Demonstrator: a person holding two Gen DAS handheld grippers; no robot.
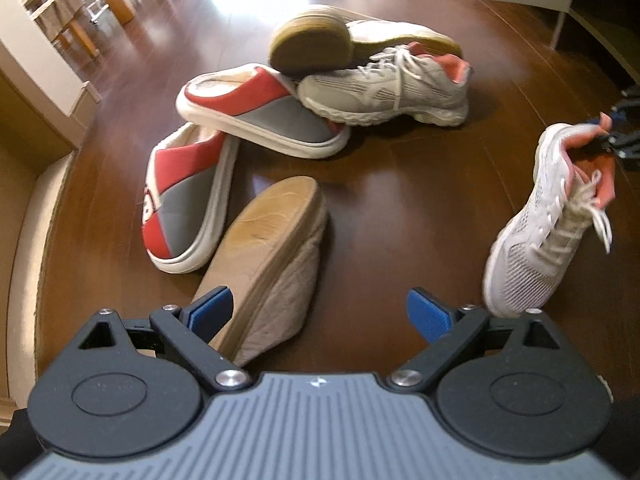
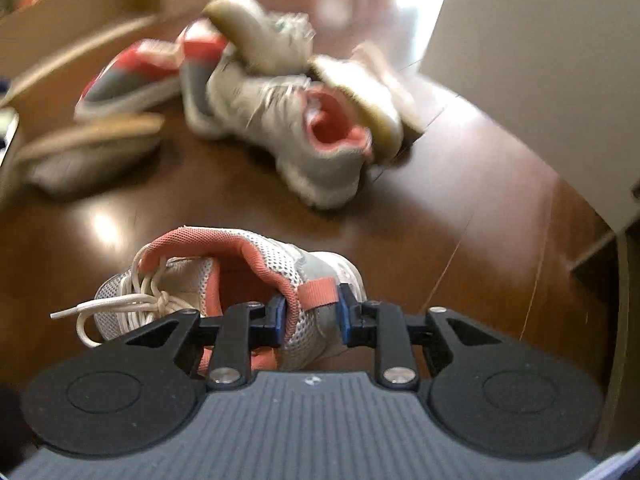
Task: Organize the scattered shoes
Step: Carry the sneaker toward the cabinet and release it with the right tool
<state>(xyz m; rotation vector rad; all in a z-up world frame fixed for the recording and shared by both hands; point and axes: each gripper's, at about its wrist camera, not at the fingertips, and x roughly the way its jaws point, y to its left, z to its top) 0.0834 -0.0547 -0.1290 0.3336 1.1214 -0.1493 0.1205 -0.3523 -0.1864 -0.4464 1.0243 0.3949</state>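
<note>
Your right gripper (image 2: 311, 312) pinches only the heel collar of the white mesh sneaker with pink lining (image 2: 224, 280); it may slip out. Your left gripper (image 1: 320, 312) stands wide apart, holding nothing, above the beige quilted slipper (image 1: 264, 264) lying on its side.

Bare wooden floor (image 1: 400, 200) lies open between the left tongs (image 1: 320, 312) and the shoe heap (image 1: 320, 92), a clear lane running forward. A quilted slipper (image 1: 264, 264), tipped sole-up, blocks the left side just by the left finger. The mesh sneaker (image 1: 548, 216) closes the right side. Beyond the right tongs (image 2: 311, 316), floor looks free toward the white cabinet door (image 2: 540, 80), though blur makes that uncertain.
</note>
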